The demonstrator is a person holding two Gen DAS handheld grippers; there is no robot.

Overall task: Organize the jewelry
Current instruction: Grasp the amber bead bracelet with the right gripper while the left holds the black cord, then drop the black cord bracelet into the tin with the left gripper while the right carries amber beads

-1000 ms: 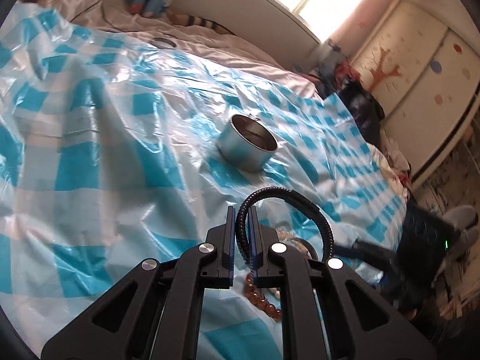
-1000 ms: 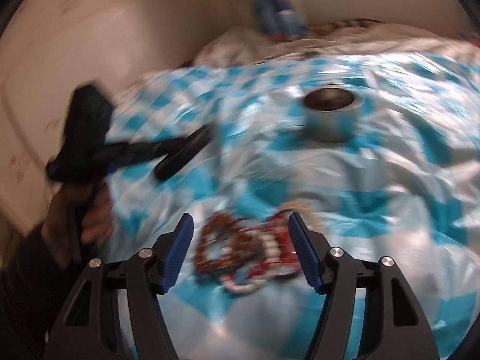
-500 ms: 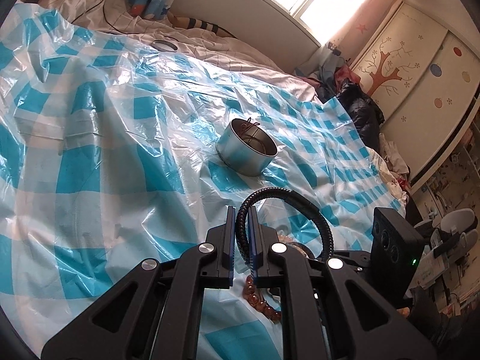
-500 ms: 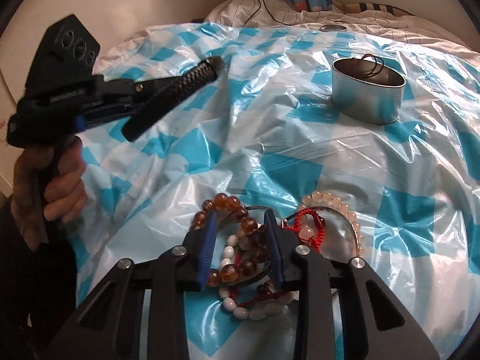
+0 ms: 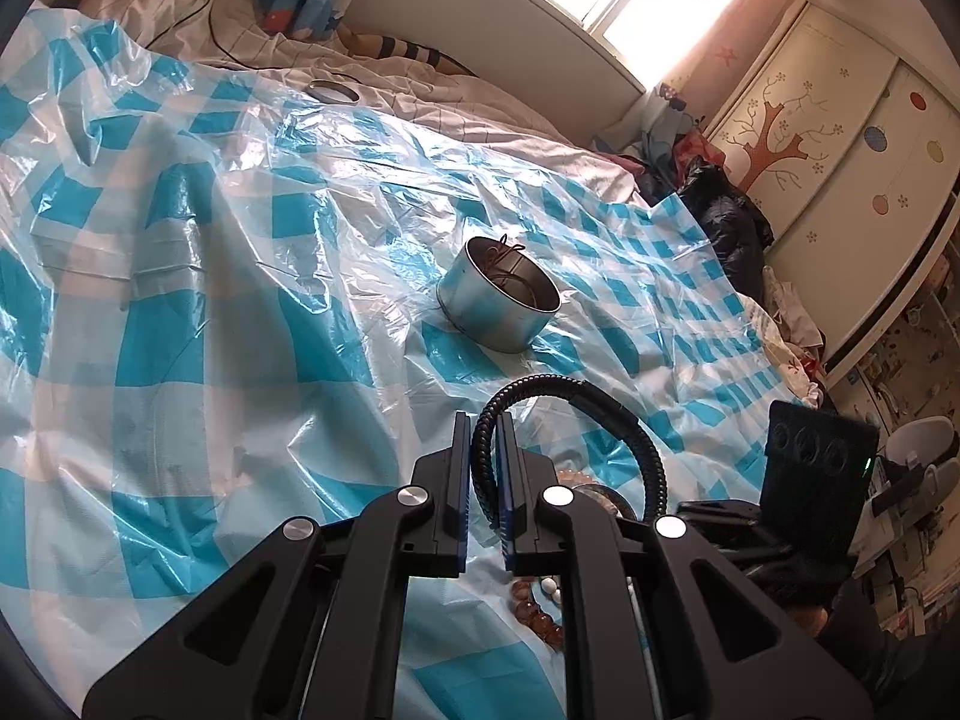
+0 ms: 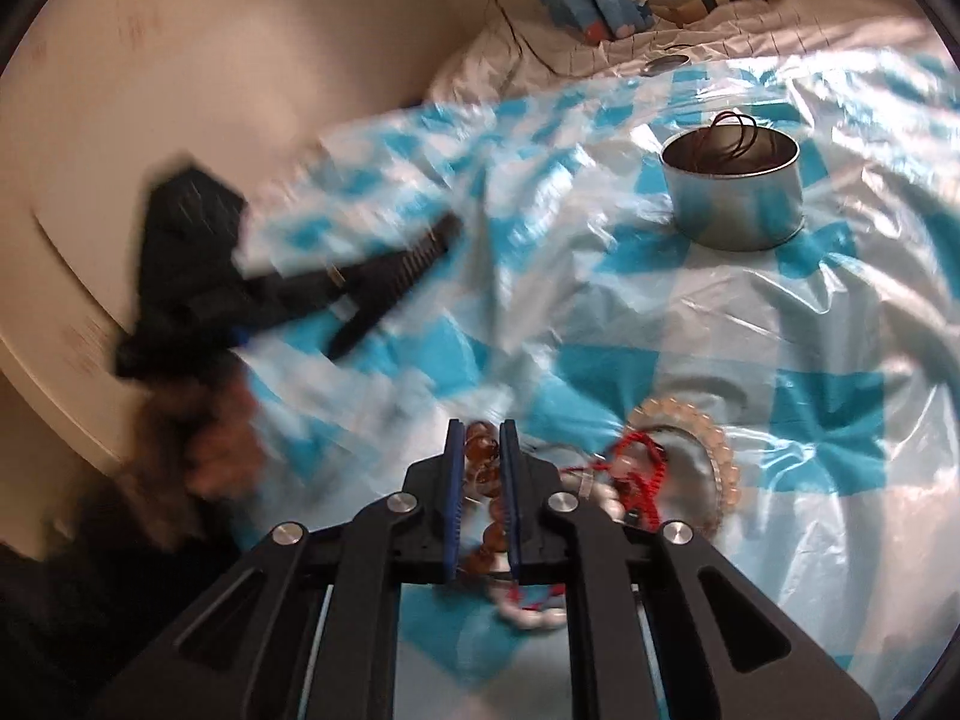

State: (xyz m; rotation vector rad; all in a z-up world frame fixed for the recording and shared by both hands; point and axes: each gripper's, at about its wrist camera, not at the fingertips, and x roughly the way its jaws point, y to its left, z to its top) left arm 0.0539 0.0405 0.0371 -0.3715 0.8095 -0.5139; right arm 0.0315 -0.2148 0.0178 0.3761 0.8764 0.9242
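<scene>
In the left wrist view my left gripper [image 5: 483, 420] is shut on a black braided bracelet [image 5: 600, 402], held above the sheet, its loop arching to the right. A round metal tin [image 5: 498, 306] with dark cords inside stands beyond it. In the right wrist view my right gripper [image 6: 480, 426] has its jaws closing on an amber bead bracelet [image 6: 480, 450], and the beads sit between the blue pads. Beside it lie a red cord bracelet [image 6: 642, 468], a pale pink bead bracelet [image 6: 714, 438] and white beads [image 6: 534, 615]. The tin [image 6: 732, 198] is far right.
A blue-and-white checked plastic sheet [image 5: 180, 300] covers the bed. A round lid [image 5: 333, 91] lies near the pillows. Dark clothes [image 5: 720, 210] and a painted wardrobe [image 5: 840, 120] are to the right. A hand [image 6: 222, 438] holds the blurred left gripper at the left.
My right gripper's jaws went from wide apart over the jewelry pile to nearly together around the amber beads. The left gripper kept still with the black bracelet.
</scene>
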